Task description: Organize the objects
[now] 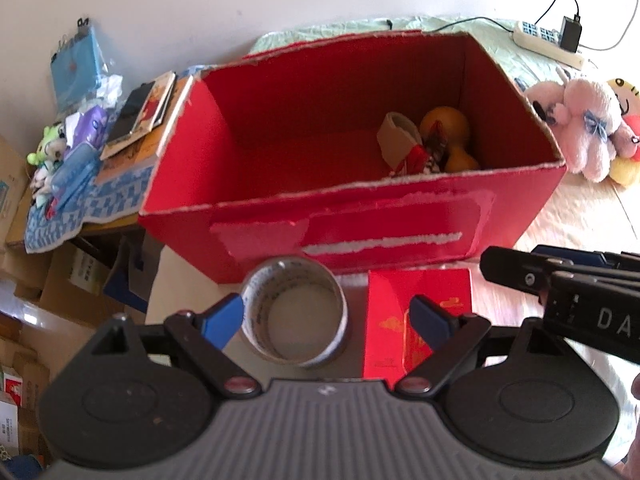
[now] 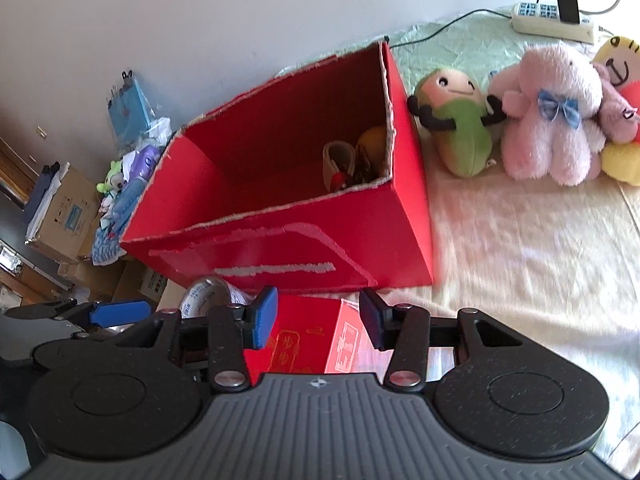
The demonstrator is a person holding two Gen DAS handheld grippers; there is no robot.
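A large open red cardboard box (image 1: 360,236) (image 2: 280,248) stands on the bed, holding a yellow gourd (image 1: 448,124), a tan roll and red packets in its right end. In front of it lie a roll of clear tape (image 1: 296,312) (image 2: 206,290) and a small red gift box (image 1: 400,304) (image 2: 312,340). My left gripper (image 1: 326,322) is open, and the tape roll sits between its blue pads without touching them. My right gripper (image 2: 318,320) is open just above the small red box, pads apart from it. Its black fingers (image 1: 516,276) show at the right of the left wrist view.
Plush toys lean right of the box: a pink one (image 2: 548,120), a green one (image 2: 460,132), a yellow one (image 2: 620,80). A power strip (image 2: 552,20) lies at the back. A cluttered side table (image 1: 80,152) and cardboard boxes (image 2: 64,212) stand left of the bed.
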